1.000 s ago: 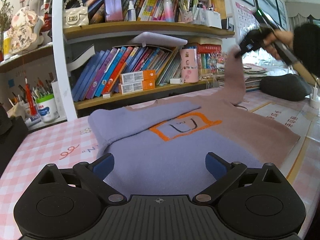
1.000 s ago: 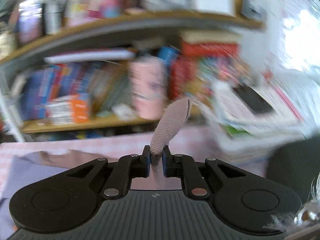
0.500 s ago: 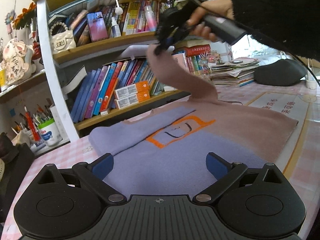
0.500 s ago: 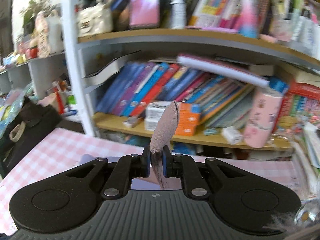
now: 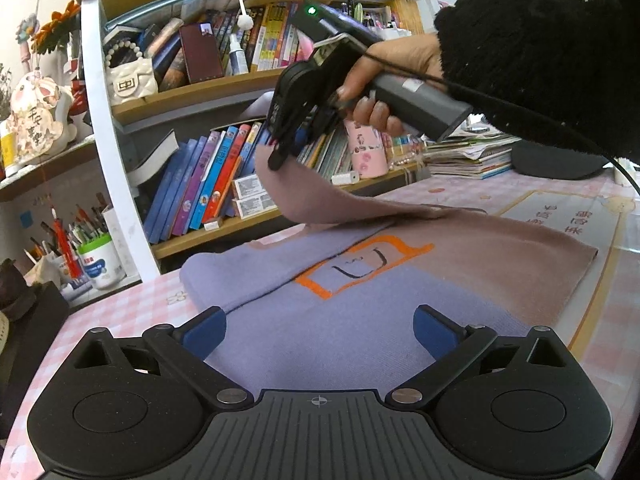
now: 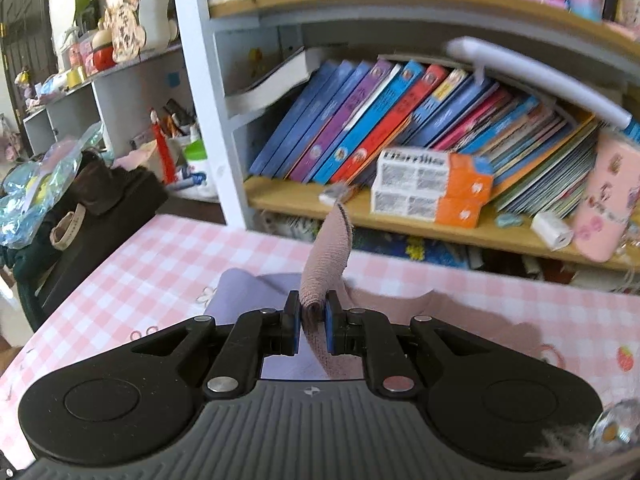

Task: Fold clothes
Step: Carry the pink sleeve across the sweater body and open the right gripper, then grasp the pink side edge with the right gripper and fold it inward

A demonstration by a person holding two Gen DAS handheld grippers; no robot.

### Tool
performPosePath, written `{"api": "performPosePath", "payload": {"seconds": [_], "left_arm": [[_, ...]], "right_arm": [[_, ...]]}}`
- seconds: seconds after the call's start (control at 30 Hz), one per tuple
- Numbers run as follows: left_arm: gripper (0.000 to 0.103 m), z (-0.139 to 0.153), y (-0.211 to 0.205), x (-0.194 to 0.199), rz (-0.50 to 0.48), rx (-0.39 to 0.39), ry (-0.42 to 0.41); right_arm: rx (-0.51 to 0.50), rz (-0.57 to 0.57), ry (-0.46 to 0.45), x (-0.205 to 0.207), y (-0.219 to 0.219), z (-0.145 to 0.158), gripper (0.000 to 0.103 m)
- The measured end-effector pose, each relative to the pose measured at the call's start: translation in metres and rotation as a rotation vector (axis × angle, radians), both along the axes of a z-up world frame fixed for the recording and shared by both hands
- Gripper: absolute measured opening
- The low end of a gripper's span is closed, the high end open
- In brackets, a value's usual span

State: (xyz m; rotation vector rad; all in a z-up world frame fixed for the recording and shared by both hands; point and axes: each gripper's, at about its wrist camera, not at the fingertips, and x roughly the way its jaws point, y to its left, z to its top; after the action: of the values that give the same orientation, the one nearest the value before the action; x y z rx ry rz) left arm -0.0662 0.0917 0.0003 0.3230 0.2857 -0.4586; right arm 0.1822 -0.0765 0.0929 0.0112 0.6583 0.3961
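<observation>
Two grippers in play over one bench (image 5: pixel 132 312), pink check cloth. Largest item: sweater (image 5: pixel 360 320), lilac and mauve halves, orange-framed motif, lying flat across bench centre in front of bookshelf (image 5: pixel 208 92). Lilac sleeve (image 5: pixel 256 272) already folded across chest. Mauve sleeve (image 5: pixel 320 204) lifted off the body, raised in an arc toward the lilac side.

Right gripper (image 6: pixel 311 322): clamped narrow on mauve cuff (image 6: pixel 326 268), cuff end sticking up past the pads. Seen from the left wrist as right gripper (image 5: pixel 276 160) held in hand (image 5: pixel 380 80), well above the sweater. Left gripper (image 5: pixel 318 324): spread wide, holding nothing, hovering low over the lilac hem area.

Risks, judged: only the cuff end pinched, so knit could slip out mid-swing. Pulling too far likely drags the shoulder and skews the flat body, nothing pinning it. Sleeve could land twisted or bunched over the lilac one. Books close behind; high sweep might clip the shelf.

Unclear: near hem hidden behind left gripper body. Shoulder seam under the lifted sleeve not visible. Right-wrist view blurred at edges; sweater mostly cut off there.
</observation>
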Motion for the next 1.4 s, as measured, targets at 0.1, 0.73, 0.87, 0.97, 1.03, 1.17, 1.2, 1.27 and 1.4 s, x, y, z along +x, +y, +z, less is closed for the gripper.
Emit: {"api": "performPosePath", "payload": {"seconds": [0.1,0.73,0.87,0.97,1.03,1.17,1.2,1.27,1.4], "left_arm": [[0.102,-0.001,0.0,0.002,0.001,0.002,0.01],[0.103,-0.004,-0.001,0.013,0.083,0.04,0.053],[0.103,-0.002,0.008,0.017,0.106,-0.012,0.07],[0.103,0.0,0.016,0.019,0.146,-0.049,0.072],[0.103,0.0,0.016,0.016,0.187,-0.048,0.072],[0.101,0.0,0.011,0.008,0.278,-0.015,0.102],[0.101,-0.001,0.01,0.006,0.301,-0.007,0.109],[0.101,0.003,0.018,0.002,0.307,-0.083,0.16],[0.101,0.008,0.035,-0.004,0.341,-0.206,0.24]], "right_arm": [[0.045,0.0,0.028,0.001,-0.002,-0.007,0.043],[0.063,-0.032,0.093,-0.071,-0.089,-0.05,0.055],[0.051,-0.022,0.092,-0.112,-0.109,-0.065,0.056],[0.036,-0.031,0.074,-0.147,-0.126,-0.074,0.058],[0.037,-0.048,0.051,-0.171,-0.14,-0.078,0.061],[0.085,-0.099,0.016,-0.211,-0.171,-0.084,0.065],[0.105,-0.119,0.015,-0.218,-0.179,-0.086,0.065],[0.147,-0.157,0.014,-0.232,-0.194,-0.092,0.064],[0.226,-0.201,0.012,-0.256,-0.215,-0.102,0.057]]}}
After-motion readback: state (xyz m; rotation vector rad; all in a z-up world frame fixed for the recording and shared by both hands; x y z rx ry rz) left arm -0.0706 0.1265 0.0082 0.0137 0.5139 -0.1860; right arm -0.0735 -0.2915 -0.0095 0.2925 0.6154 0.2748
